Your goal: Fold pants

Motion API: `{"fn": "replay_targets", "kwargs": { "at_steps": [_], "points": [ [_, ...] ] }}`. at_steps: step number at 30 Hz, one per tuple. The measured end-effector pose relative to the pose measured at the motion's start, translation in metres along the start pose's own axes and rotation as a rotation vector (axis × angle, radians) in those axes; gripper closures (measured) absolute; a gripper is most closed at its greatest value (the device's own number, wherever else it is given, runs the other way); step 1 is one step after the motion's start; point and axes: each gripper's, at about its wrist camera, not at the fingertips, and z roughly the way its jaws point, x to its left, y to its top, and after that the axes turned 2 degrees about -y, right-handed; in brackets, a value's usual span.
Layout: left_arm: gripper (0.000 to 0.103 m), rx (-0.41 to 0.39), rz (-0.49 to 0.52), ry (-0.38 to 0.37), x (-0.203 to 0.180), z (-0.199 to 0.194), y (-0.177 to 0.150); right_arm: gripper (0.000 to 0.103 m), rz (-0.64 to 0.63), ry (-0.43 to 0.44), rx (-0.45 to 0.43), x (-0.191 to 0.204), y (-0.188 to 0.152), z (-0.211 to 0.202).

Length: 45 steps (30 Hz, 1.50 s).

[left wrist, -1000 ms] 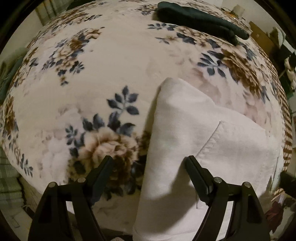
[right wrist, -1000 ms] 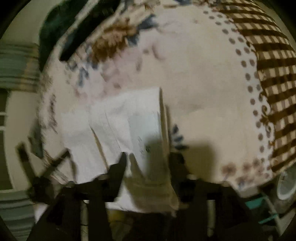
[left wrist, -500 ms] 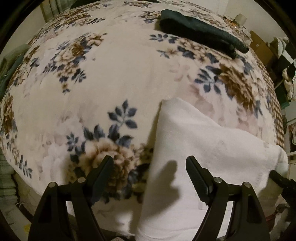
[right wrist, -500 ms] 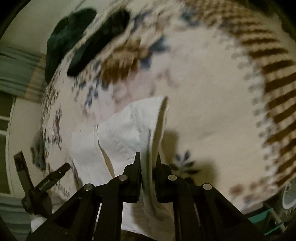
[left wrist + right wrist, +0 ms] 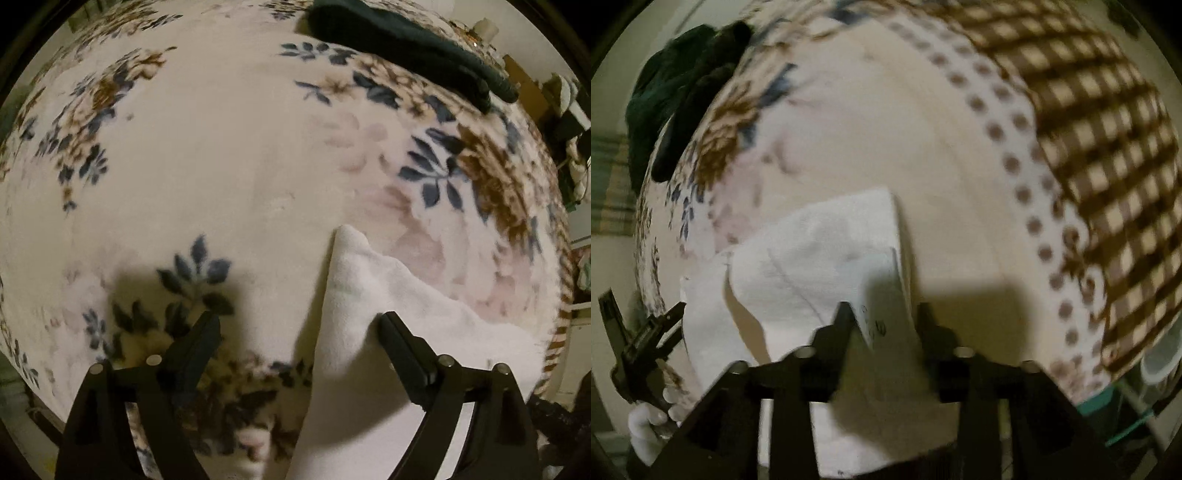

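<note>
The white pants (image 5: 373, 295) lie folded on a floral blanket (image 5: 221, 147). My left gripper (image 5: 299, 328) points down over their left edge. Its jaws are opening wide, and the cloth edge lies between them untouched. In the right wrist view the pants (image 5: 827, 251) show a folded corner and a label. My right gripper (image 5: 884, 317) hangs over that edge, and its jaws are opening with the cloth loose between the pads. The left gripper (image 5: 646, 332) also shows at the far left there, held by a white-gloved hand (image 5: 646, 424).
A dark green garment (image 5: 406, 48) lies at the far end of the blanket and also shows in the right wrist view (image 5: 672, 99). A brown checked border (image 5: 1089, 129) runs along the blanket's right side. Clutter stands beyond the bed edge at right (image 5: 569, 122).
Half a second ago the right gripper was pinched shut on the pants' edge; its jaws have since parted and the cloth has settled. The left gripper shifted along the pants and spread wider.
</note>
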Motion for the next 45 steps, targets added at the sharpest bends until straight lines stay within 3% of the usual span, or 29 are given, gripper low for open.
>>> {"fn": "replay_targets", "kwargs": {
  "at_steps": [6,11,14,16,18,20,23,25,29,32,33,35,38,41,45],
  "points": [
    [0.014,-0.009,-0.034,-0.062,0.011,-0.035,-0.046,0.038,0.118,0.12,-0.013,-0.034,-0.038,-0.039],
    [0.014,0.069,-0.017,-0.037,0.005,-0.014,-0.093,0.038,0.234,0.204,0.102,-0.044,-0.066,-0.003],
    [0.012,0.061,0.018,-0.01,0.004,-0.006,-0.103,0.039,0.191,0.153,0.135,-0.032,-0.077,0.02],
    [0.006,0.055,0.029,-0.002,0.006,-0.006,-0.104,0.043,0.165,0.135,0.132,-0.029,-0.082,0.028],
    [0.003,0.059,0.032,-0.017,0.009,-0.003,-0.102,0.063,0.154,0.125,0.102,-0.028,-0.086,0.029],
    [0.002,0.062,0.033,-0.027,0.009,-0.001,-0.101,0.072,0.124,0.096,0.073,-0.024,-0.091,0.024],
    [0.002,0.065,0.058,-0.025,0.006,-0.001,-0.101,0.075,0.071,0.031,0.039,-0.018,-0.099,0.009],
    [0.002,0.069,0.057,-0.023,0.014,-0.002,-0.107,0.075,0.089,0.046,0.067,-0.019,-0.098,0.01],
    [0.003,0.088,0.016,-0.053,0.018,-0.008,-0.109,0.062,0.134,0.163,0.08,-0.023,-0.092,0.009],
    [0.003,0.076,-0.031,-0.166,0.024,-0.014,-0.11,0.03,0.173,0.29,0.083,-0.036,-0.101,0.005],
    [0.003,0.076,-0.046,-0.194,0.027,-0.014,-0.106,0.024,0.183,0.324,0.093,-0.036,-0.104,0.008],
    [0.003,0.081,-0.096,-0.275,0.031,-0.01,-0.106,0.024,0.194,0.377,0.113,-0.033,-0.11,0.021],
    [0.003,0.091,-0.148,-0.337,0.036,0.002,-0.103,0.022,0.178,0.412,0.12,-0.023,-0.114,0.043],
    [0.003,0.109,-0.163,-0.37,0.035,0.016,-0.105,0.005,0.183,0.472,0.067,-0.015,-0.117,0.049],
    [0.002,0.094,-0.13,-0.373,0.025,0.018,-0.099,0.005,0.233,0.572,0.042,-0.005,-0.118,0.052]
  ]
}}
